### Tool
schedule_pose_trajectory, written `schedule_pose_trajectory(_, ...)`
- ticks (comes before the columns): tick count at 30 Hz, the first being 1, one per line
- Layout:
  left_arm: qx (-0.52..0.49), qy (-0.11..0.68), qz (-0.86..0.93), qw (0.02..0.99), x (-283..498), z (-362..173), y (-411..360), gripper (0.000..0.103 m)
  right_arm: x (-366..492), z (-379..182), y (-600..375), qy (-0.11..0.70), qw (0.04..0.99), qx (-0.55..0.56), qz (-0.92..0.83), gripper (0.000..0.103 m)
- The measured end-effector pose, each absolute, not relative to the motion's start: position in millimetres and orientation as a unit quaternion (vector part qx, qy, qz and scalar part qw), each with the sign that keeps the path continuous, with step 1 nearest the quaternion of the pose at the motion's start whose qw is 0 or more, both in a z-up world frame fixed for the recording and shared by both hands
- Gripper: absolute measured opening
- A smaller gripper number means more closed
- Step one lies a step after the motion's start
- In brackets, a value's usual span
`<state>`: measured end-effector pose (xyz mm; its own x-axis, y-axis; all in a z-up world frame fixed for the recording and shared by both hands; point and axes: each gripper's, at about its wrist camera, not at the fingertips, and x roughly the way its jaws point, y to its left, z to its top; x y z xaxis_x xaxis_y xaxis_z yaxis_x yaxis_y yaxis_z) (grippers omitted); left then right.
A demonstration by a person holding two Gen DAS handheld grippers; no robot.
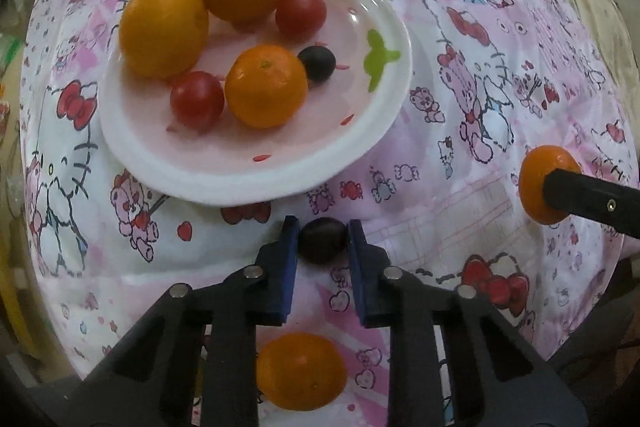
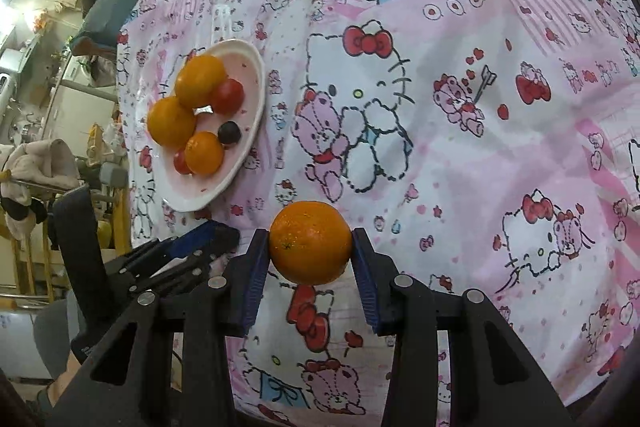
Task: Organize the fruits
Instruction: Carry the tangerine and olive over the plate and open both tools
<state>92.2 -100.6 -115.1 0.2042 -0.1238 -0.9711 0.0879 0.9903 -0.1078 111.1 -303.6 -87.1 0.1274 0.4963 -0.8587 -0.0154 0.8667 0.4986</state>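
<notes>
The left tool is clenched on a small, smooth dark purple grape just off the 6 o'clock rim of the glossy white plastic plate (three oranges, two red tomatoes, one grape on it). The right tool clamps a dimpled round orange over the pink cartoon-printed tablecloth, well clear at 4 o'clock. Another orange lies beneath the left tool.

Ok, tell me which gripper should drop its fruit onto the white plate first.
Left. The left gripper holds the dark grape just short of the white plate's rim. The right gripper, clamping its orange, sits farther off.
</notes>
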Motion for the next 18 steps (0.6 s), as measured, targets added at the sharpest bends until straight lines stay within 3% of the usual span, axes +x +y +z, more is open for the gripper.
schedule_pose_trajectory(18,-0.088,0.561,-0.037,0.822,95,-50,-24,0.020,137,-68,-273,0.612,0.739,0.193,0.206,0.043)
